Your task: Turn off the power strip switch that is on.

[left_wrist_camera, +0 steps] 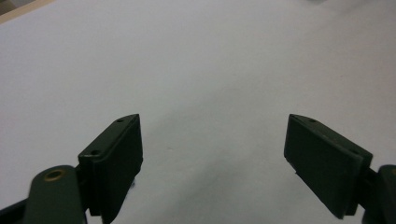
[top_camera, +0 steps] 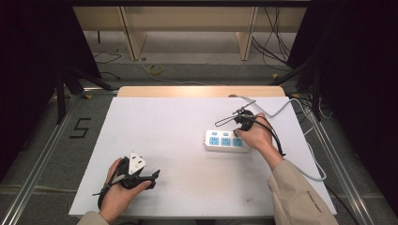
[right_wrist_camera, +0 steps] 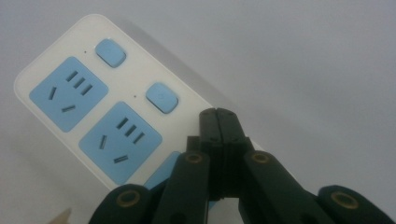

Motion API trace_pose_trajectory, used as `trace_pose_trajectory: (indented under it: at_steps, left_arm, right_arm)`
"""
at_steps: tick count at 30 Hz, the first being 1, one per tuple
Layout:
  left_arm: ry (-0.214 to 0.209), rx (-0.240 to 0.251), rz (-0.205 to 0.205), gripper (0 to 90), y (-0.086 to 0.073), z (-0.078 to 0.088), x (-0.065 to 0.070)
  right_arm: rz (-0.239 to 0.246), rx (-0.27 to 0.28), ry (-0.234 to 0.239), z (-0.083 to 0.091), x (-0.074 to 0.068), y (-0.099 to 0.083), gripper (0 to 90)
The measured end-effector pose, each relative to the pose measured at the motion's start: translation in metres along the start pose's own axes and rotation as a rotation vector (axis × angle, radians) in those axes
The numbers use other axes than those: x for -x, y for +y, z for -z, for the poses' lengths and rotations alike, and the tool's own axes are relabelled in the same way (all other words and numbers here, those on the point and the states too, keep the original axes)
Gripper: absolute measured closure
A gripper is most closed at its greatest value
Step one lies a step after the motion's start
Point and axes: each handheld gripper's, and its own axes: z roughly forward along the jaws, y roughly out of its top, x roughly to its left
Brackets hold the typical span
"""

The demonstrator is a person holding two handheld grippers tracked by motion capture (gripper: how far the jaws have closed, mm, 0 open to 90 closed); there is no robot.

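A white rectangular plastic power strip with three pale blue sockets (top_camera: 226,141) lies on the white counter (top_camera: 169,140), right below the right gripper (top_camera: 239,130), whose hand (top_camera: 256,134) rests at the strip's right end. A white cable (top_camera: 281,108) runs off beyond this gripper. The left gripper (top_camera: 152,179), topped by a grey three-cornered plate, sits well apart, over bare counter.

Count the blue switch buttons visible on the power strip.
2 in the right gripper view: one at the power strip's far end, one beside the middle socket. The shut right gripper may hide a third.
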Motion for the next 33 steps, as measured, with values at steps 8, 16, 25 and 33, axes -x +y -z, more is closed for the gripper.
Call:
trace_pose_trajectory:
  at_steps: [8,16,25,33]
  left_arm:
    - [0.001,-0.001,0.001,19.2,0.0,0.0,-0.001]
    - [0.001,-0.001,0.001,19.3,0.0,0.0,0.0]
    - [0.002,-0.002,0.002,19.3,0.0,0.0,0.0]
    - [0.001,-0.004,0.001,19.3,0.0,0.0,0.0]
  right_arm:
    - [0.018,0.012,-0.002,0.005,-0.003,-0.001,90.0]
    - [0.026,0.043,0.004,0.014,-0.004,-0.006,88.4]
    - [0.044,0.07,0.037,0.025,-0.011,-0.015,85.2]
    - [0.069,0.107,0.076,0.034,-0.018,-0.026,77.1]
